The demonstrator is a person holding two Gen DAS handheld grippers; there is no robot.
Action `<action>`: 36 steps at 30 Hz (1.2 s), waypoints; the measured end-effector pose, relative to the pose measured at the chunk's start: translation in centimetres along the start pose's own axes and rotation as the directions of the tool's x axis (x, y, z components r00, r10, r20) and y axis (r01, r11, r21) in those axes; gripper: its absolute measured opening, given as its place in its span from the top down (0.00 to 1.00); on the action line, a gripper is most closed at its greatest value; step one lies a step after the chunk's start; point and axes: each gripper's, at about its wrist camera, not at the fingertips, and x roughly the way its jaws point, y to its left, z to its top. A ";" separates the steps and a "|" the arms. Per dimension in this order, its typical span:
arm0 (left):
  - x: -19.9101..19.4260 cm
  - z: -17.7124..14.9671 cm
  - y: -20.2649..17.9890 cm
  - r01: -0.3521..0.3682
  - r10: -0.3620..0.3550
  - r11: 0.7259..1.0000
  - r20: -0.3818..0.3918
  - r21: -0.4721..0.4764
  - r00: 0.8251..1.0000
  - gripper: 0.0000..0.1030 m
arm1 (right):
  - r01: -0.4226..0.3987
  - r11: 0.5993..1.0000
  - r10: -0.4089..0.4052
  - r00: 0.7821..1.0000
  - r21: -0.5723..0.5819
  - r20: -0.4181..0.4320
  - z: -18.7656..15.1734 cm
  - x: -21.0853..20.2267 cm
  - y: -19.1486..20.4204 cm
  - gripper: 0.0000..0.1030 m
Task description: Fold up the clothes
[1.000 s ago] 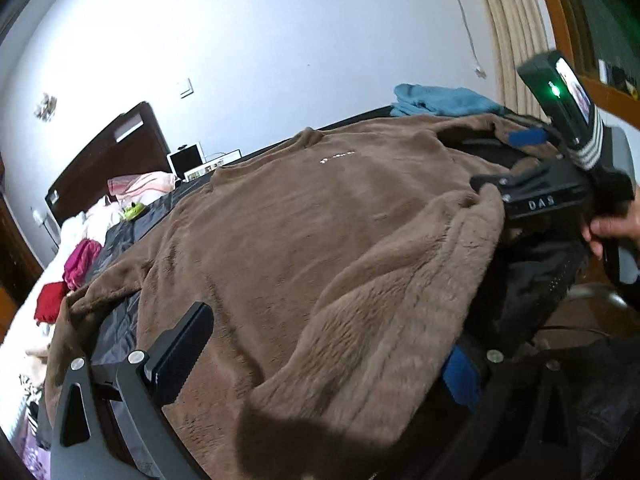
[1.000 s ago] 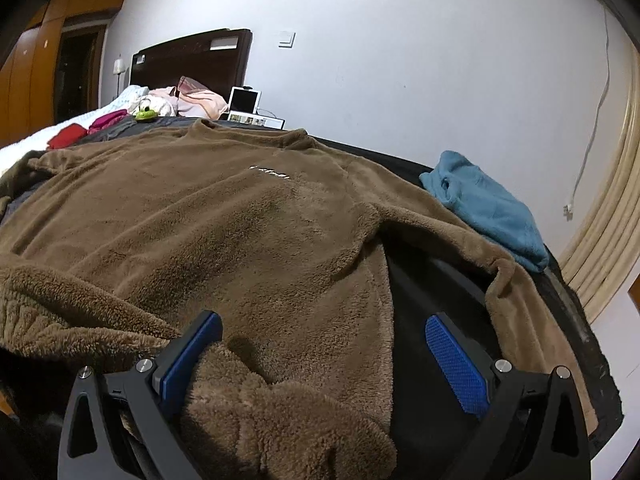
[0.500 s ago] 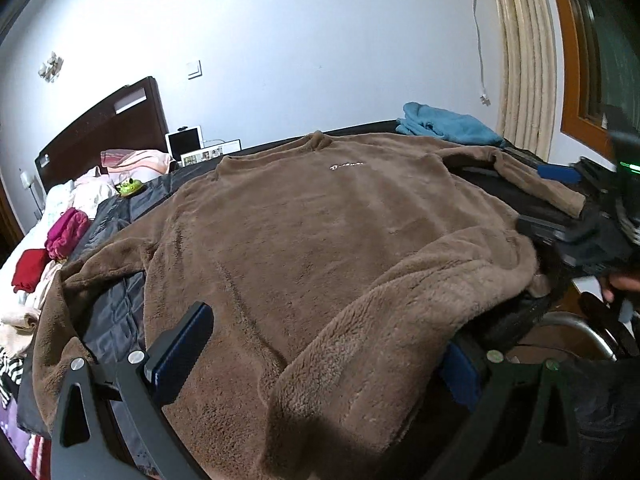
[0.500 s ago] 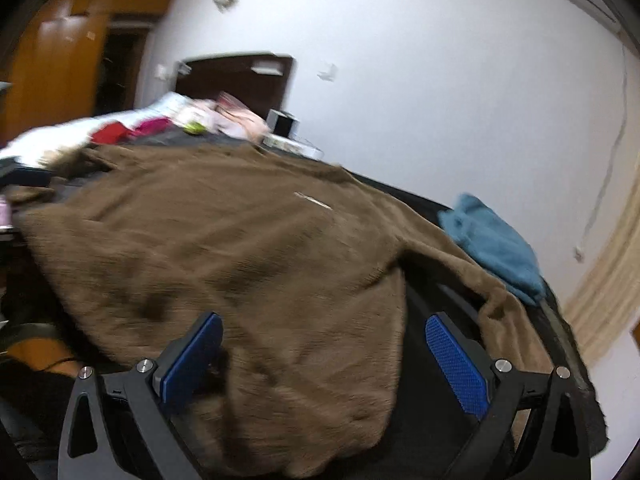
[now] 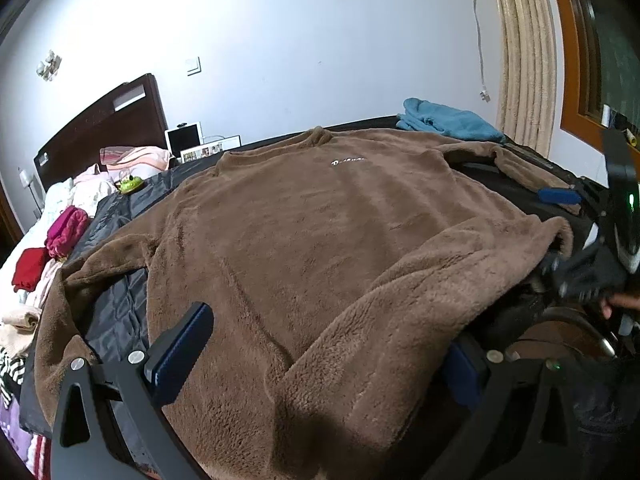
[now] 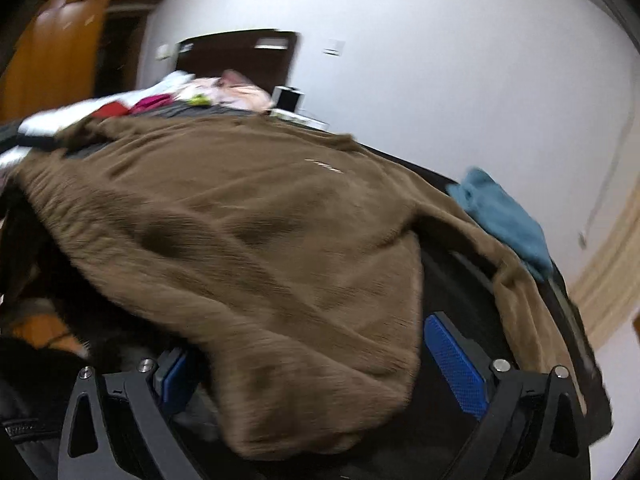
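A brown fleece sweatshirt (image 5: 320, 240) lies spread front-up on a dark sheet (image 5: 120, 308), collar toward the far wall. Its near hem hangs over the bed's edge. My left gripper (image 5: 320, 360) is open with the left part of the hem lying between its blue pads (image 5: 180, 348). My right gripper (image 6: 324, 364) is open at the hem's right corner; the sweatshirt (image 6: 248, 240) drapes between its pads (image 6: 456, 364). The right gripper also shows at the right edge of the left wrist view (image 5: 560, 196). The right wrist view is motion-blurred.
A blue garment (image 5: 448, 122) lies at the far right of the bed, also in the right wrist view (image 6: 504, 216). A pile of pink, red and white clothes (image 5: 64, 232) sits at the left. Headboard (image 5: 100, 136) and a white device (image 5: 184, 142) stand by the wall. Curtain (image 5: 524, 56) at right.
The hem has come down onto the bed's edge and the sweatshirt lies flatter. The right gripper has dropped lower and swung right; its hem corner now sits between open pads.
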 end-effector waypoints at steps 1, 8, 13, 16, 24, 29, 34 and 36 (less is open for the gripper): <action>0.0 -0.1 0.1 0.000 0.000 1.000 -0.004 0.000 1.000 0.00 | 0.008 1.000 -0.008 1.000 0.019 -0.002 -0.2 -0.2 -0.7 0.13; -0.2 -1.5 0.4 0.030 -0.029 0.999 -0.047 0.016 0.998 0.00 | 0.006 0.995 -0.007 1.000 0.095 0.005 -0.6 -0.8 -3.0 0.72; -0.6 -2.6 0.5 0.023 -0.021 0.999 -0.063 0.041 0.998 0.00 | 0.011 0.988 -0.027 0.994 0.151 0.106 0.7 -3.2 -4.0 0.75; -0.5 -3.3 1.1 0.041 -0.040 0.999 -0.073 0.020 0.997 0.00 | -0.001 0.982 -0.029 0.988 0.190 0.151 1.7 -4.7 -5.1 0.75; -1.0 -4.1 3.5 0.027 -0.031 0.998 -0.068 -0.060 0.997 0.00 | 0.002 0.973 -0.042 0.985 0.231 0.166 2.6 -5.3 -6.0 0.75; -2.5 -3.9 5.6 0.045 -0.049 0.988 -0.023 -0.147 0.999 0.00 | -0.004 0.973 -0.033 0.987 0.230 0.160 2.6 -5.2 -6.1 0.75; -2.1 -3.8 6.5 0.042 -0.046 0.977 -0.016 -0.209 0.999 0.00 | -0.016 0.974 -0.024 0.985 0.228 0.171 2.5 -5.3 -6.0 0.75; -1.4 -4.1 6.5 0.009 -0.016 0.977 -0.033 -0.213 0.999 0.00 | -0.013 0.974 -0.026 0.986 0.228 0.167 2.4 -5.2 -6.1 0.75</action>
